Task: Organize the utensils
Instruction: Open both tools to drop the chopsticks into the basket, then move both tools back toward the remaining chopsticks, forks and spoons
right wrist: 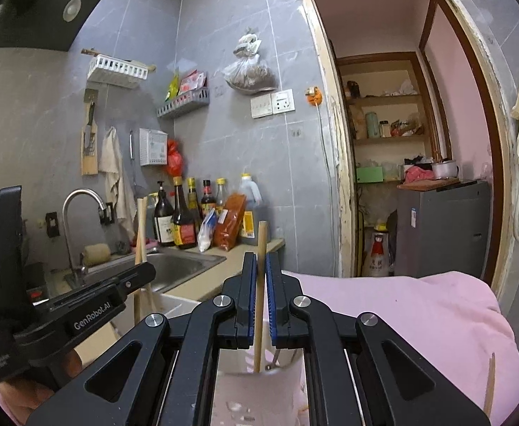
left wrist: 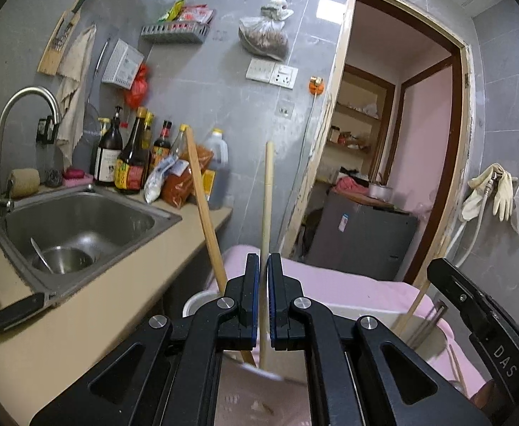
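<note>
The left gripper (left wrist: 263, 266) pinches a pale wooden chopstick (left wrist: 267, 213) between its two fingers; the stick stands almost upright and rises well above the fingertips. Its lower end goes down behind the gripper, toward a white container (left wrist: 202, 300) that stands on a pink cloth (left wrist: 330, 277) just in front of the gripper. A second, darker chopstick (left wrist: 204, 209) leans out of this container to the left of the fingers. Further left of the gripper there is a steel sink (left wrist: 82, 227) with a metal bowl (left wrist: 62, 259) inside, and sauce bottles (left wrist: 131, 156) stand behind it.

The right gripper (right wrist: 258, 266) also pinches a wooden chopstick (right wrist: 261, 248), held upright, with its lower end in a white cup (right wrist: 287, 355) under the fingers. To the left of it the left gripper (right wrist: 82, 305) is seen from the side, with two sticks (right wrist: 140, 234) rising behind it
</note>
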### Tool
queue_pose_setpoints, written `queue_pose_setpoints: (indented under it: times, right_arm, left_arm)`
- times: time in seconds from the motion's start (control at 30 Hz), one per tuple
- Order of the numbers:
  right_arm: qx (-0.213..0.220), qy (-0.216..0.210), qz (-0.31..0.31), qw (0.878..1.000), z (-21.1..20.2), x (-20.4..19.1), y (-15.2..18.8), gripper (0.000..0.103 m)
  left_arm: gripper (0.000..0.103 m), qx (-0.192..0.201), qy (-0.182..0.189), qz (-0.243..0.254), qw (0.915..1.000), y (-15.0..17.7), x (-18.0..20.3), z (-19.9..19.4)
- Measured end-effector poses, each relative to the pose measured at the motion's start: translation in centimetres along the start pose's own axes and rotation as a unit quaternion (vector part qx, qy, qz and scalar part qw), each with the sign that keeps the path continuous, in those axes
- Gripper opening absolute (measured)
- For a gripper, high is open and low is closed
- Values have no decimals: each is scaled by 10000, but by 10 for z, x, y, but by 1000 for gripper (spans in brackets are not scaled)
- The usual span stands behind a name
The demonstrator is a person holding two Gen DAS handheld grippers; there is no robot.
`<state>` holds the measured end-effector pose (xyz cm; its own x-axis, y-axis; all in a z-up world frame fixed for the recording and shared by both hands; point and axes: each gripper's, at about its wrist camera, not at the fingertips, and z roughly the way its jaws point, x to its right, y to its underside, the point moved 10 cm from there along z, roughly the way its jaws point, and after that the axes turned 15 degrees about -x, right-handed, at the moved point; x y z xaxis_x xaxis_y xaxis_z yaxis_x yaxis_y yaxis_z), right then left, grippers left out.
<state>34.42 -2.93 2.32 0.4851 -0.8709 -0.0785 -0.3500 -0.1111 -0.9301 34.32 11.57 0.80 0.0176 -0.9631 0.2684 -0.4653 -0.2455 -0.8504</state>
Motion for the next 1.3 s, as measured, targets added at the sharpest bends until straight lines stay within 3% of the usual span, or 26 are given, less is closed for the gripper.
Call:
queue_pose_setpoints:
  times: [0.1,0.17,0.23,0.37,0.47,0.53,0.7,0.8,0.93,1.07,1.3]
  right_arm:
    - [-2,-19,-32,10000,-7,1,0,8]
    - [13,-33,-28,10000,-13,2,-1,10]
    - [67,-22,11,10000,-22,6,-4,18]
    - [153,23,62,9999,-37,14,-8,22]
    - [241,80,90,9996,-52,21,-11,28]
    - [290,126,114,9994,-63,27,-11,39]
    - [445,407,57,9982,-96,46,-11,54]
    - [524,599,58,9968,-115,59,-8,75]
    - [569,855,24,9947,-134,75,-1,86]
    - [572,1058,24,9927,-151,90,8,102]
    - [373,1276,73,9911,-166,115,28,103]
  left_arm:
    - [4,-104,38,51,9999,4,4,-4]
    - [9,-144,96,66,9998,5,6,-8]
    - [21,-131,164,60,9998,6,10,-14]
    - [25,-52,252,49,9997,5,18,-27]
    - [36,4,356,58,9993,3,26,-38]
    - [43,58,439,75,9990,2,34,-47]
    - [62,134,618,269,9976,2,59,-63]
    - [73,126,707,430,9965,6,75,-68]
    - [94,81,794,649,9947,15,97,-71]
    - [99,-22,898,825,9925,26,115,-72]
    - [99,-562,1026,1199,9859,58,141,-63]
